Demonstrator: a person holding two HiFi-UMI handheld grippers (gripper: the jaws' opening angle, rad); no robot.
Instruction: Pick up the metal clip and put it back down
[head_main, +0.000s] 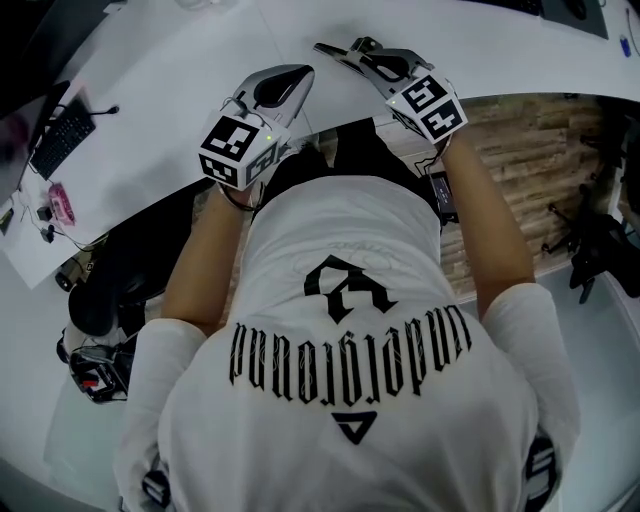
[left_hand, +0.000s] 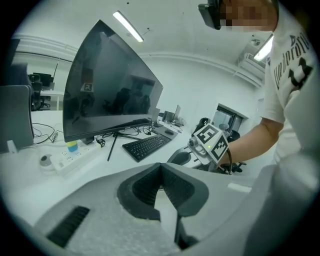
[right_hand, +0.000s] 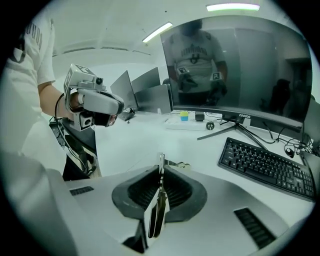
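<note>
**Worktop** (head_main: 170, 70): white, with a curved front edge. You stand at that edge with both tools held out over it, side by side and apart from each other.

**Monitor** (right_hand: 240, 70): large, dark and curved, on a stand at the back of the worktop.

**Keyboard** (right_hand: 267, 161): black, lying in front of the monitor stand.

**Power strip** (left_hand: 70, 156): white, lying near the foot of the monitor.

**Right tongs** (right_hand: 161, 172): pressed together and pinching the metal clip (right_hand: 159, 200). The pads close on it from both sides.

**Left tongs** (left_hand: 161, 167): pressed together at the tips, with only a bare gap behind the point where the pads meet. They point toward the monitor and keyboard. Your other tool shows to their right.

**Metal clip**: a thin, bright strip standing on edge between the pads of your right tongs. Its far end projects just past the tips. The rest runs back along the gap toward the tool body. It is carried in those tongs with the worktop behind it, and it is well apart from your left tongs.
</note>
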